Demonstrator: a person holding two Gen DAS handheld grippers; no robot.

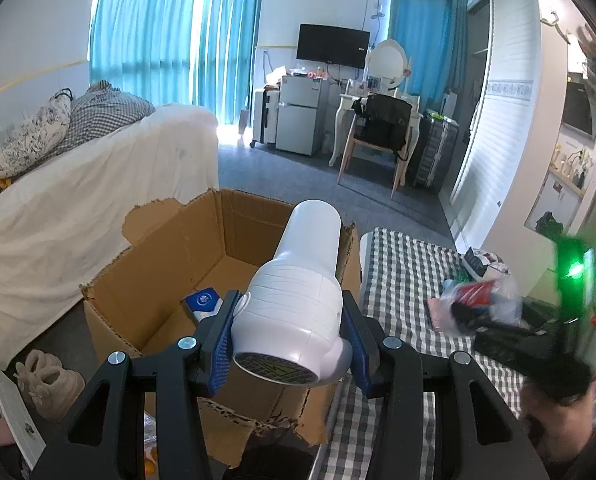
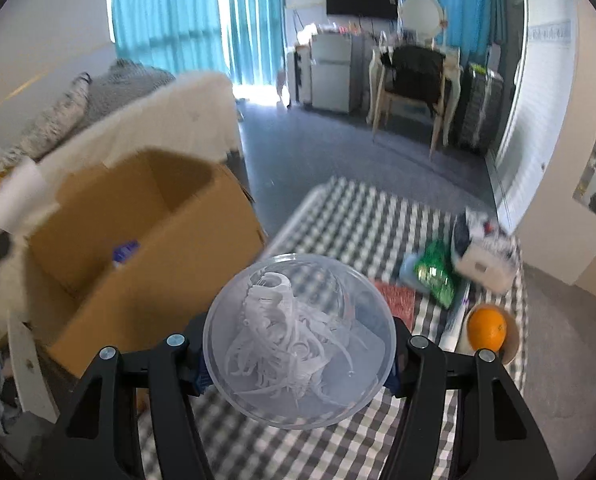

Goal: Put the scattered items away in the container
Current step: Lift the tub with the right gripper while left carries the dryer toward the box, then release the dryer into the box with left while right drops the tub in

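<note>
While both grippers are already loaded, the left one is plainly the nearer to the goal: the left gripper (image 1: pixel 287 342) is clamped across the fat rear body of a white hair dryer (image 1: pixel 298 292), whose long axis runs straight forward along the fingers, nozzle pointing away and slightly up. Just beneath and ahead of it lies the open cardboard box (image 1: pixel 169 280), so the dryer's barrel hangs over the box's right-hand part, close to its right wall; a small blue packet (image 1: pixel 204 303) already lies on the box floor. From the right wrist view, the right gripper (image 2: pixel 298 344) holds a clear round plastic tub (image 2: pixel 298 340) with pale tangled strands inside, pinched at its sides, over the checked cloth (image 2: pixel 338 232) of what looks like a bed or bench; the same cardboard box (image 2: pixel 137 248) sits off to its left and somewhat ahead, well apart from the tub. An orange (image 2: pixel 486 328) and a green packet (image 2: pixel 434 276) remain on the cloth to the right. My judgement is that the dryer only needs lowering and shifting a little leftward before release, whereas the tub must travel leftward across the box's wall first.
</note>
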